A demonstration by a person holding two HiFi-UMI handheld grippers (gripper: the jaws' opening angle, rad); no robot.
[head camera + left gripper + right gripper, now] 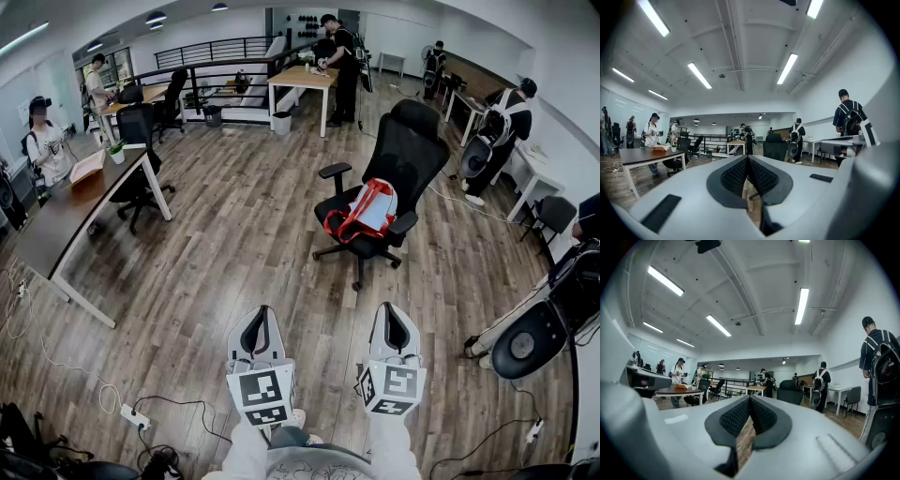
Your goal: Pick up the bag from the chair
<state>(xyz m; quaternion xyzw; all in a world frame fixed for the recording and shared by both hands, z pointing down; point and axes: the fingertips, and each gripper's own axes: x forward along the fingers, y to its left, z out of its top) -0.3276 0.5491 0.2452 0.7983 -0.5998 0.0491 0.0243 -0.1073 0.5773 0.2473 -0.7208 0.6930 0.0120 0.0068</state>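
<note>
Wood floor point(234, 234) runs through an open office under strip lights. The left gripper point(259, 317) has its jaws closed, ribbed pads meeting at the tips with nothing between them point(748, 161). The right gripper point(390, 313) is the same, pads together and empty point(750, 400). Both are held low and side by side, pointing forward.

Bare planks lie between them and the chair point(412, 141), which stands well apart ahead and a little to the right. A desk point(56, 220) sits off to the left, and a power strip point(134, 415) with trailing cables lies on the floor near the left gripper. A table point(302, 78) with people at it is far behind.

The bag point(367, 212), red and pale, lies on the seat against the backrest. Its long axis runs diagonally across the seat, with the red straps spilling toward the front left edge.

Only the head view shows the bag. The gripper views, aimed level, catch just the chair's dark back point(776, 147) point(790, 392) and the ceiling.
</note>
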